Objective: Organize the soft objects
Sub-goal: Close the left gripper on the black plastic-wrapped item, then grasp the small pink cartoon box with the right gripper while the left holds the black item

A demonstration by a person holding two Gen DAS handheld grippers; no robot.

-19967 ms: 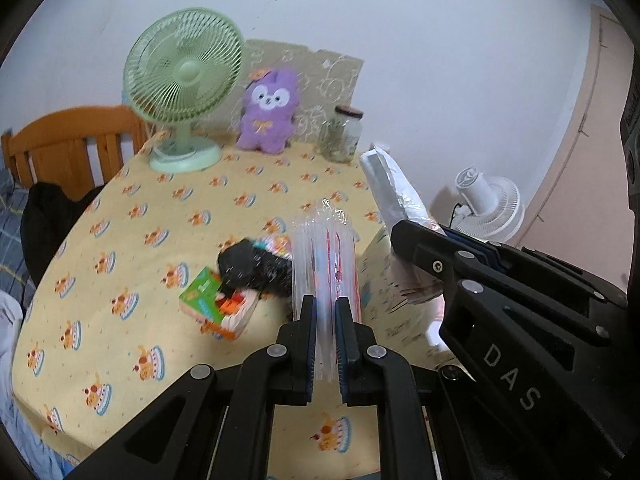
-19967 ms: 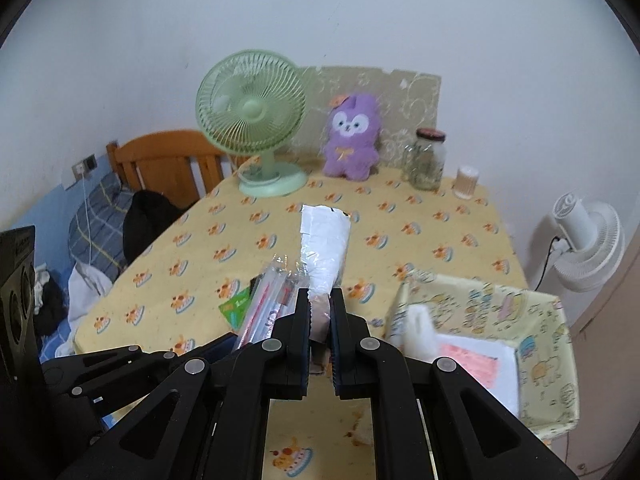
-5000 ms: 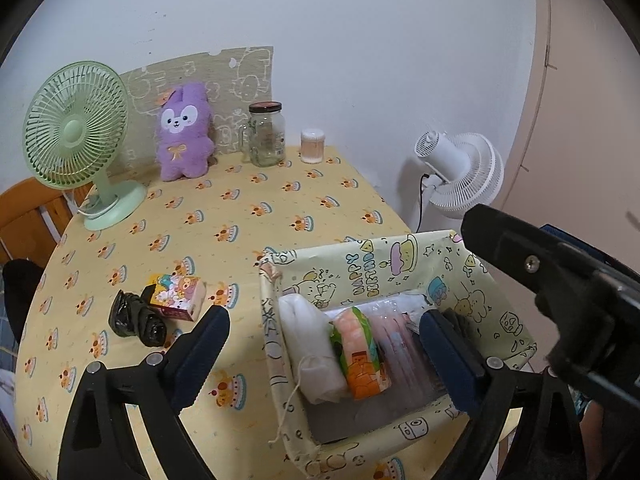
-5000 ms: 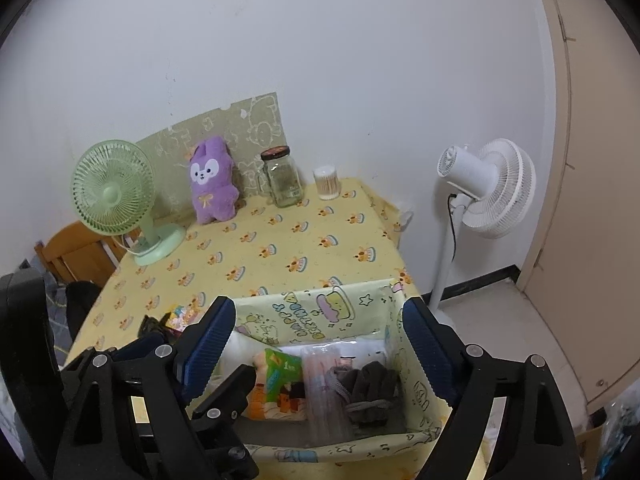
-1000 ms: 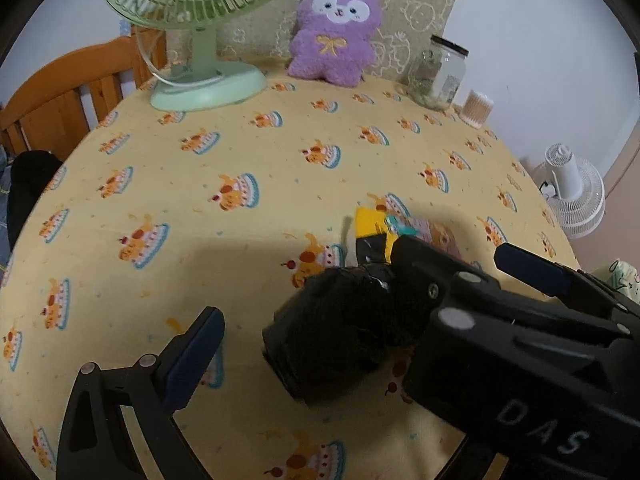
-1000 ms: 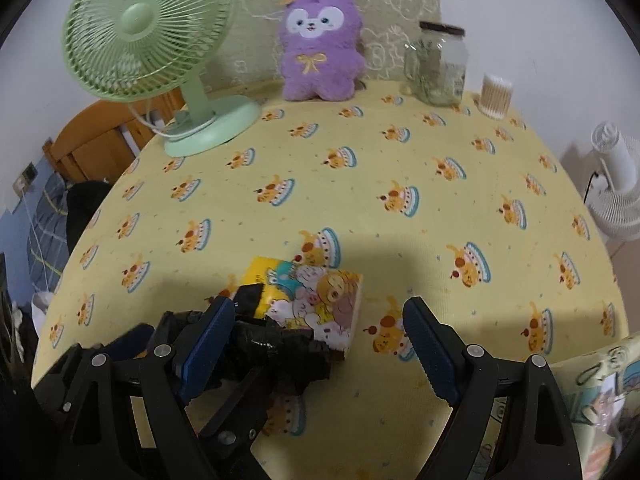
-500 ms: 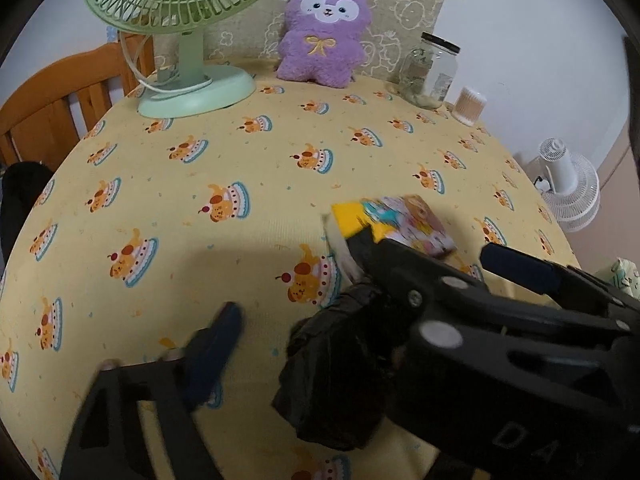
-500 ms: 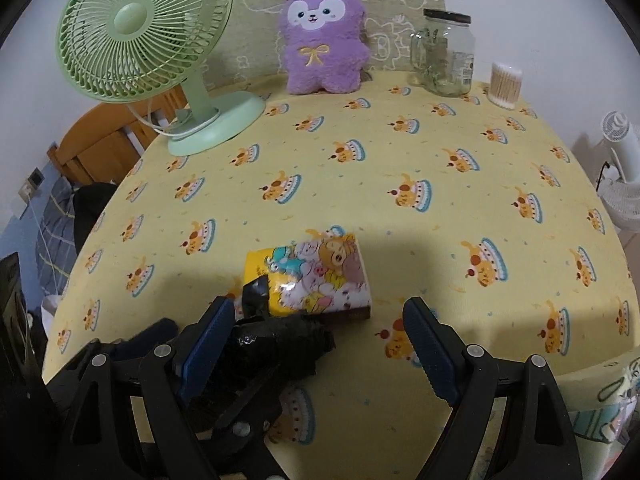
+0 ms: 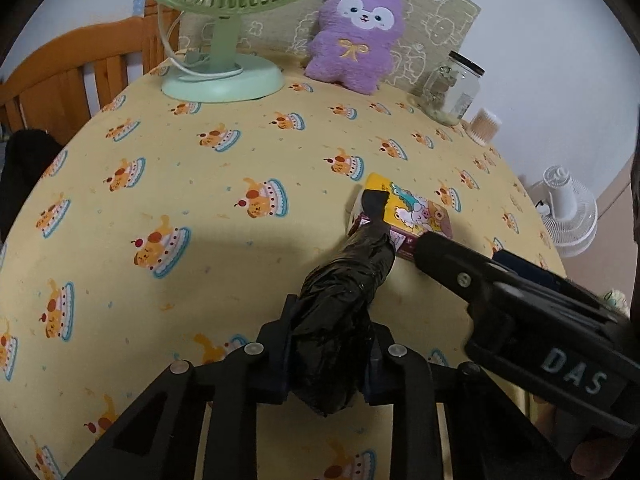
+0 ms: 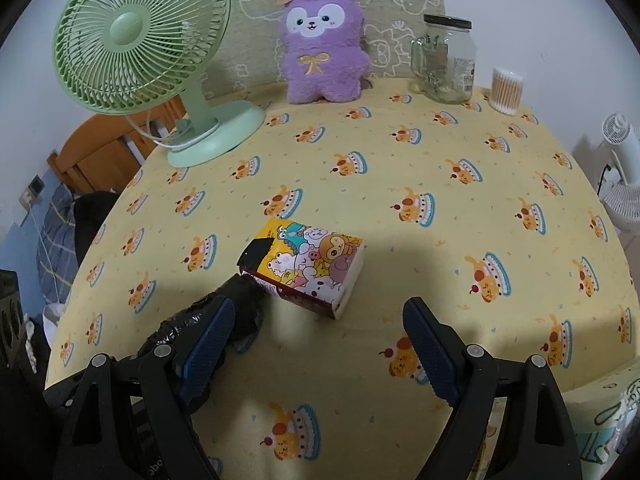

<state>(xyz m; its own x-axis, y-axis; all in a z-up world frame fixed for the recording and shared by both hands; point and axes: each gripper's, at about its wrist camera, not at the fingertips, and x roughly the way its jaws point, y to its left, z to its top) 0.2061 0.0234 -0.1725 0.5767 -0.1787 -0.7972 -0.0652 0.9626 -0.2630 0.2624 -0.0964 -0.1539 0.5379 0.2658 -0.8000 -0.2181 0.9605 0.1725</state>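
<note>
On the yellow tablecloth, your left gripper clamps the black bag, ready for lifting. Your right gripper gapes empty, lined up for the tissue pack.

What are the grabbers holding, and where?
The left gripper pinches the black plastic bundle at its near end. The right gripper is open, holding nothing.

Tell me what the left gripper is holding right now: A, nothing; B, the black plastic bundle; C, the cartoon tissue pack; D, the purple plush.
B: the left gripper has its jaws closed on the black bundle, while the tissue pack lies on the table and the plush sits at the back.
</note>
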